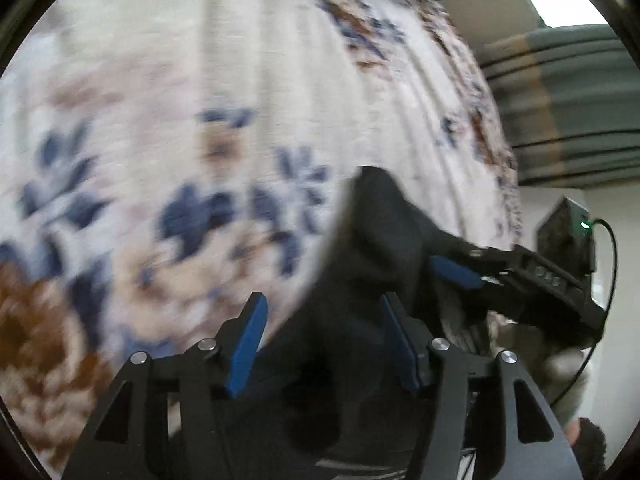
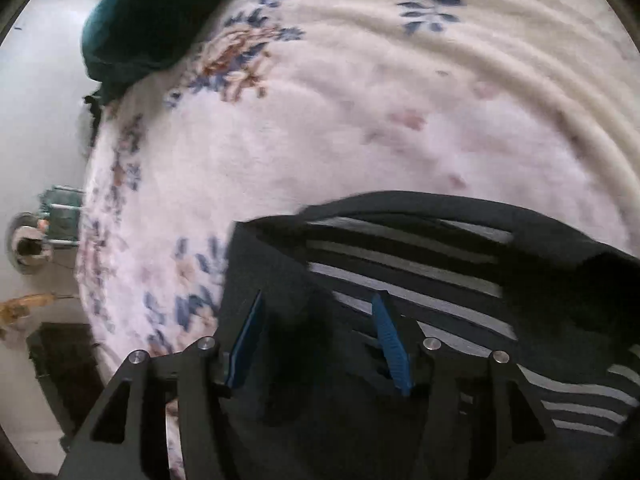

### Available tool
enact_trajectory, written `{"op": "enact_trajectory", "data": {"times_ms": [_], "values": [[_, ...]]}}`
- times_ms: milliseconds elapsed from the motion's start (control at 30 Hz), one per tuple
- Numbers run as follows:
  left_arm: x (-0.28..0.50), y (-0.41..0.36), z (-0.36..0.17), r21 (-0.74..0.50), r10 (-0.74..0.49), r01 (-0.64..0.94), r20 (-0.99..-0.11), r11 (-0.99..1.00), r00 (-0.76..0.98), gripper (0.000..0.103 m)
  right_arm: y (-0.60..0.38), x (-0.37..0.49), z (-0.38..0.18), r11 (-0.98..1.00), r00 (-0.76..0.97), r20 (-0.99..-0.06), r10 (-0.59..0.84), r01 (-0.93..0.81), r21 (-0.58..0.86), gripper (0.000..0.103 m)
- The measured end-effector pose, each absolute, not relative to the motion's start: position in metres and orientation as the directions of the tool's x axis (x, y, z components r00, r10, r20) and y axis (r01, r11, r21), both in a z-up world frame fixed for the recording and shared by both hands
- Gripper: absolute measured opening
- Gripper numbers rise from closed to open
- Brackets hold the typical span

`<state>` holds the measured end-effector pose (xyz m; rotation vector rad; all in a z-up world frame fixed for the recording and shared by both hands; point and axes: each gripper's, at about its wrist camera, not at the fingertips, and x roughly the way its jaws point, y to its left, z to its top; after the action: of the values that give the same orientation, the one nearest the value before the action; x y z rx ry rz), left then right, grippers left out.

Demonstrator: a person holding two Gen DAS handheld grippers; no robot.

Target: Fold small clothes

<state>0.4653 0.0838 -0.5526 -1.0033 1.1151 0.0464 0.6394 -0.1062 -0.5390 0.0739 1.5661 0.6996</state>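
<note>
Dark clothing (image 2: 400, 272), a small garment with grey-white stripes across its middle panel and plain dark cloth around them, lies on the flowered blanket (image 2: 360, 100) close to the blanket's near edge, with one dark corner reaching toward the left side edge in the right wrist view. The right gripper (image 2: 320, 340) hangs over it with its blue pads (image 2: 390, 340) set well apart; dark and striped cloth lies below and between them, but neither pad presses on it, so nothing is gripped. In the left wrist view the same garment (image 1: 376, 232) rises as a dark, bunched fold near the blanket's right edge. The left gripper (image 1: 324, 340) stands about half open, its blue pads (image 1: 248, 344) apart with dark cloth in the gap and against the right-hand pad, yet not pinched. The right gripper (image 1: 460, 270) shows there too, coming in from the right with a blue pad against the raised fold. The blanket (image 1: 200, 120) is cream with blue and brown flower clusters and is blurred in that view. A teal bundle (image 2: 152, 20) sits at the blanket's far left corner. Beyond the right edge hang folded grey-green cloths (image 1: 560, 100), with a dark device showing a green light (image 1: 585, 225) below.
</note>
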Motion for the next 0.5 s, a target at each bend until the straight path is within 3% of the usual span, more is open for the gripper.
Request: {"op": "enact_trajectory", "data": {"times_ms": [33, 67, 100, 133, 167, 267, 333, 400, 433, 467, 500], "values": [[0.473, 0.079, -0.553, -0.628, -0.421, -0.481, -0.773, 0.612, 0.474, 0.049, -0.102, 0.639, -0.541, 0.808, -0.156, -0.885, 0.438, -0.363, 0.464, 0.058], [0.477, 0.074, -0.554, -0.604, -0.401, -0.473, -0.79, 0.642, 0.464, 0.01, -0.095, 0.639, -0.546, 0.81, -0.167, -0.892, 0.42, -0.375, 0.452, 0.056], [0.482, 0.066, -0.556, -0.579, -0.395, -0.449, -0.806, 0.681, 0.44, 0.002, -0.09, 0.637, -0.549, 0.809, -0.163, -0.898, 0.409, -0.39, 0.439, 0.05], [0.483, 0.06, -0.556, -0.551, -0.378, -0.435, -0.824, 0.713, 0.423, 0.001, -0.083, 0.634, -0.548, 0.805, -0.152, -0.902, 0.404, -0.409, 0.429, 0.016], [0.481, 0.056, -0.555, -0.527, -0.358, -0.426, -0.836, 0.735, 0.417, 0.001, -0.078, 0.633, -0.546, 0.806, -0.128, -0.909, 0.396, -0.425, 0.411, 0.007], [0.472, 0.053, -0.559, -0.505, -0.348, -0.422, -0.849, 0.753, 0.396, 0.001, -0.083, 0.641, -0.537, 0.85, -0.011, -0.935, 0.354, -0.412, 0.327, 0.006], [0.46, 0.062, -0.563, -0.5, -0.349, -0.438, -0.856, 0.747, 0.381, 0.001, -0.089, 0.646, -0.541, 0.865, -0.023, -0.941, 0.338, -0.385, 0.321, 0.007], [0.454, 0.07, -0.561, -0.51, -0.367, -0.456, -0.854, 0.729, 0.368, 0.002, -0.103, 0.65, -0.547, 0.869, -0.117, -0.924, 0.363, -0.314, 0.382, 0.017], [0.452, 0.075, -0.559, -0.506, -0.366, -0.471, -0.858, 0.723, 0.359, 0.003, -0.111, 0.65, -0.545, 0.866, -0.144, -0.91, 0.388, -0.28, 0.413, 0.027], [0.453, 0.078, -0.554, -0.496, -0.359, -0.481, -0.864, 0.723, 0.353, 0.012, -0.13, 0.65, -0.537, 0.857, -0.145, -0.887, 0.439, -0.229, 0.462, 0.038], [0.456, 0.08, -0.549, -0.492, -0.351, -0.479, -0.866, 0.727, 0.356, 0.018, -0.152, 0.648, -0.527, 0.855, -0.115, -0.874, 0.471, -0.185, 0.485, 0.043]]}}
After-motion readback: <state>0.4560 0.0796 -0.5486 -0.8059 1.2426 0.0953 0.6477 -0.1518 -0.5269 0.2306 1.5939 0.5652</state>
